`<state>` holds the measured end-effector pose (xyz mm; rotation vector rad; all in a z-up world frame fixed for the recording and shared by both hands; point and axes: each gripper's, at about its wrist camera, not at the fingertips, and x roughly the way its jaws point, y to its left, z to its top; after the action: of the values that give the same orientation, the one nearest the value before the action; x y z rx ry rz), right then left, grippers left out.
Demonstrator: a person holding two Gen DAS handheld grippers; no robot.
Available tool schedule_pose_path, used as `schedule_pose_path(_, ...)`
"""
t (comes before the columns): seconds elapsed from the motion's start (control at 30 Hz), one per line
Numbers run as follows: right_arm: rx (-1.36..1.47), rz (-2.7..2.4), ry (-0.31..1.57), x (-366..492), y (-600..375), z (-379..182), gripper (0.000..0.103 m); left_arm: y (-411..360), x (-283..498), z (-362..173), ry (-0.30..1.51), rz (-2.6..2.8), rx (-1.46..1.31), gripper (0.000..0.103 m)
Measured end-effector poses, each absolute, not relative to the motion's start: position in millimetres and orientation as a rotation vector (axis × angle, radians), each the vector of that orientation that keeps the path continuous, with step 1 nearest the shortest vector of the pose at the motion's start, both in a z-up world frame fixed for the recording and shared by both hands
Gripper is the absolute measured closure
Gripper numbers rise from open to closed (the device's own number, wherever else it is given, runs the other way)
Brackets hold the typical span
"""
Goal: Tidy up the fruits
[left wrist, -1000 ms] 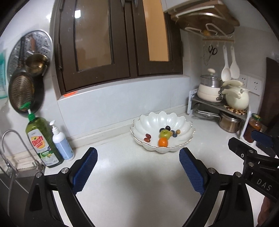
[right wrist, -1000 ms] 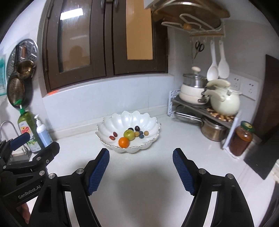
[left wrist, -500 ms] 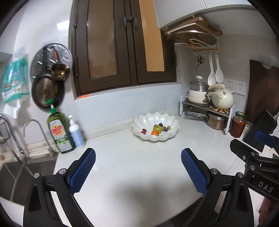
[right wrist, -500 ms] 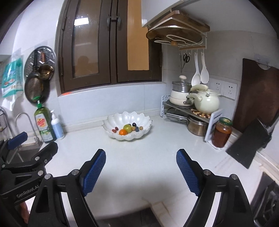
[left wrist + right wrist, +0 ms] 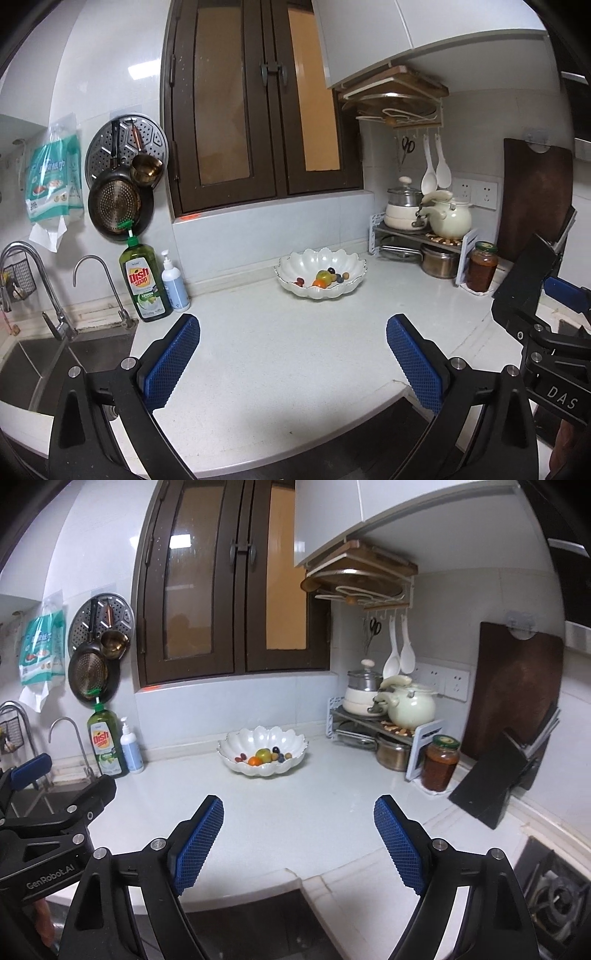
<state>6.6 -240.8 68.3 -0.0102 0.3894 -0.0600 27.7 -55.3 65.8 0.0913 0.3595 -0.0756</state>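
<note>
Bowl (image 5: 320, 293) w/ fruit (image 5: 322, 278); L fingers (image 5: 177, 354) widening, R fingers (image 5: 201, 834) released, both empty

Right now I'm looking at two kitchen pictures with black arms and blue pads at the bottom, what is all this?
No robot: a person carries a hand-held gripper in each hand, each with a camera looking along its two fingers. One picture is from the left gripper, whose fingers are opening, the other from the right gripper, which is open. Neither holds anything. On the white counter sits a scalloped white bowl of small fruits, including an orange one and a green one. Dish soap stands by the sink, a jar beside the pot rack.
</note>
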Motion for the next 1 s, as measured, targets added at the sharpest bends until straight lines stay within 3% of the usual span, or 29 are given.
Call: schedule_pose_path(1.0,-0.01,-0.106,0.356,-61.1,-217.4,75.0,0.018,-28.9,-28.5,71.5,0.314,-0.109,0.118,0.0)
